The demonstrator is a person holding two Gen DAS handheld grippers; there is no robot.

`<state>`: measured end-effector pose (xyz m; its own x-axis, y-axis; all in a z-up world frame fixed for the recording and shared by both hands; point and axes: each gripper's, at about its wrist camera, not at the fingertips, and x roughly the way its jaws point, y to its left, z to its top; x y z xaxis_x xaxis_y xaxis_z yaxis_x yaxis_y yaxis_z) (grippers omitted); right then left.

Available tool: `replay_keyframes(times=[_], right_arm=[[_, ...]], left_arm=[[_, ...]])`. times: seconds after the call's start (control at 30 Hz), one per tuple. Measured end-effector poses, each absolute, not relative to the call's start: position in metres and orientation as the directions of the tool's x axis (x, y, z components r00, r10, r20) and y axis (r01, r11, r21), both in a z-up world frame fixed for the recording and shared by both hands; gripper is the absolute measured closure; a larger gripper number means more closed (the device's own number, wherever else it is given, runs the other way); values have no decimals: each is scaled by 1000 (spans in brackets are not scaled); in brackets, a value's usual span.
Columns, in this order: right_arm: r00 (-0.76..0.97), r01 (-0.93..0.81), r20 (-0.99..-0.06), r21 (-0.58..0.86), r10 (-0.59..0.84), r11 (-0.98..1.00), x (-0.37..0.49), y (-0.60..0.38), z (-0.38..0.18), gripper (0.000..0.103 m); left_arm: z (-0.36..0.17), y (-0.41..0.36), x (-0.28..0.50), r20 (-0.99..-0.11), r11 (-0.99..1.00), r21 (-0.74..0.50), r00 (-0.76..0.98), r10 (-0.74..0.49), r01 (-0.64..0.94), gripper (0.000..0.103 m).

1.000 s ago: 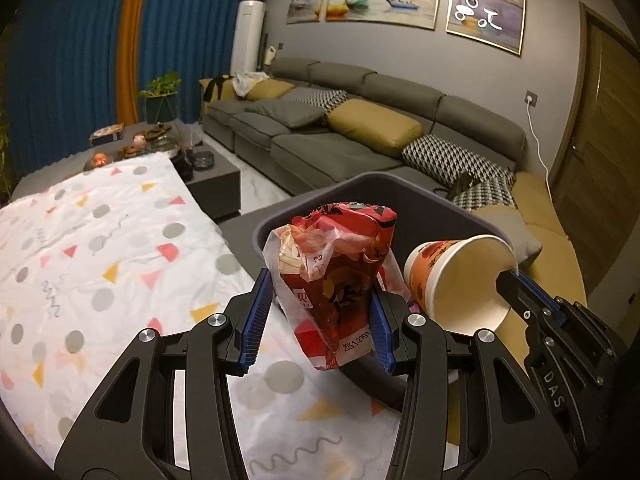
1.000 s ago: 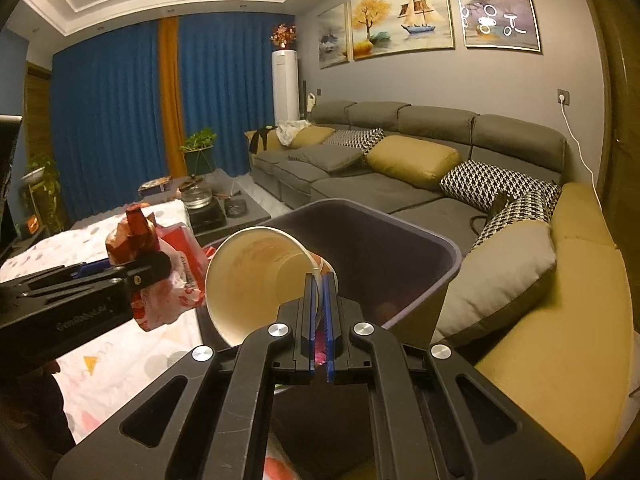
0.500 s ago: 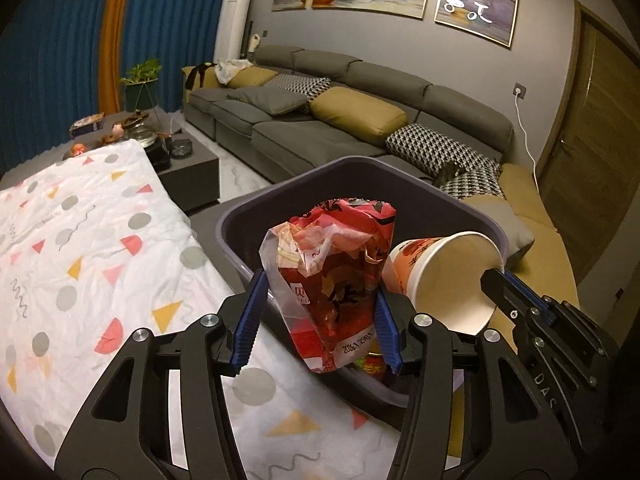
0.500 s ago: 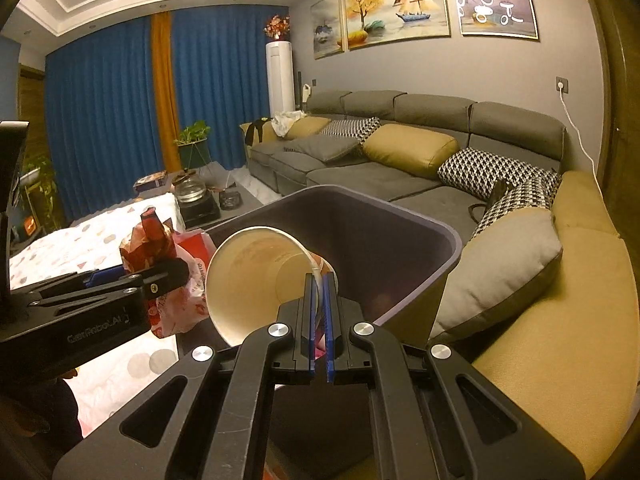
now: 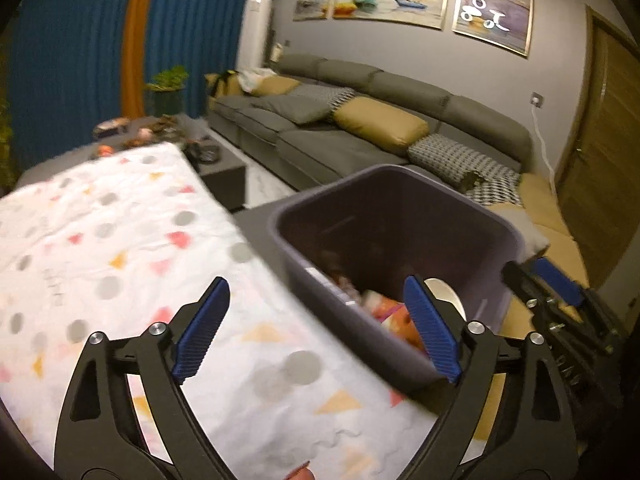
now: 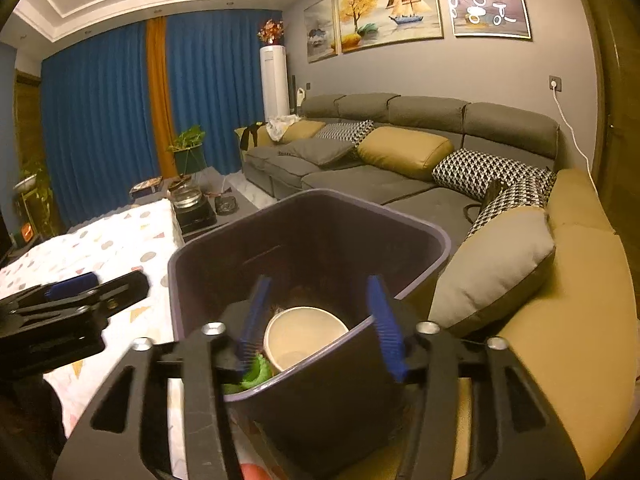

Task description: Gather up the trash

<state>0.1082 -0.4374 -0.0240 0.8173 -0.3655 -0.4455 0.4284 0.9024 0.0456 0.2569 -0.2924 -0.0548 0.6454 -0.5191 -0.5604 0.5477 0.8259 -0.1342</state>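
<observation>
Left gripper (image 5: 316, 328) and right gripper (image 6: 320, 320) both released, empty; paper cup (image 6: 304, 338) inside bin (image 6: 424, 236) at 6 o'clock

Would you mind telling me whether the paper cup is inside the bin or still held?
Inside. The paper cup lies in the bin, mouth facing the camera, while the right gripper stands open and empty above it.

Table (image 5: 256, 216) dark grey; white cloth (image 5: 120, 248) with coloured dots and triangles covers its left part; dark purple bin (image 6: 400, 220) stands just beside the cloth's edge; paper cup (image 6: 304, 336) and wrappers (image 5: 388, 312) lie inside the bin.
</observation>
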Motion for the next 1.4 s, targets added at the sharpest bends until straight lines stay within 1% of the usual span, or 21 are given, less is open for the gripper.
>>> replay_keyframes(times=[0.03, 0.07, 0.13, 0.23, 0.3, 0.43, 0.57, 0.77, 0.87, 1.4], right_arm=[[817, 433, -438, 38, -374, 901, 106, -434, -23, 33], [822, 434, -425, 33, -380, 901, 102, -429, -20, 25], [827, 429, -412, 23, -383, 903, 97, -421, -17, 15], [831, 419, -405, 5, -381, 908, 93, -408, -13, 12], [836, 412, -397, -1, -379, 911, 88, -397, -10, 6], [841, 401, -396, -2, -369, 916, 78, -378, -5, 6], [851, 381, -390, -1, -351, 924, 67, -357, 0, 6], [870, 354, -372, 14, -324, 935, 42, -326, 8, 5], [877, 344, -358, 0, -321, 939, 31, -308, 13, 6], [916, 268, -305, -20, -261, 963, -20, -242, 27, 6]], left_arm=[[-53, -286, 253, -558, 844, -111, 670, -490, 525, 10], [-52, -277, 246, -550, 861, -86, 697, -460, 501, 9], [-47, -263, 237, -535, 879, -65, 727, -430, 472, 7], [-42, -239, 221, -520, 910, -30, 771, -367, 413, 6], [-38, -222, 208, -505, 926, -17, 796, -334, 378, 6], [-29, -191, 185, -483, 947, -11, 827, -287, 322, 6], [-23, -160, 159, -465, 954, -18, 842, -273, 299, 6], [-21, -126, 130, -463, 960, -53, 845, -269, 277, 6], [-19, -107, 115, -460, 965, -67, 850, -256, 254, 6], [-8, -47, 67, -429, 973, -100, 874, -231, 208, 6]])
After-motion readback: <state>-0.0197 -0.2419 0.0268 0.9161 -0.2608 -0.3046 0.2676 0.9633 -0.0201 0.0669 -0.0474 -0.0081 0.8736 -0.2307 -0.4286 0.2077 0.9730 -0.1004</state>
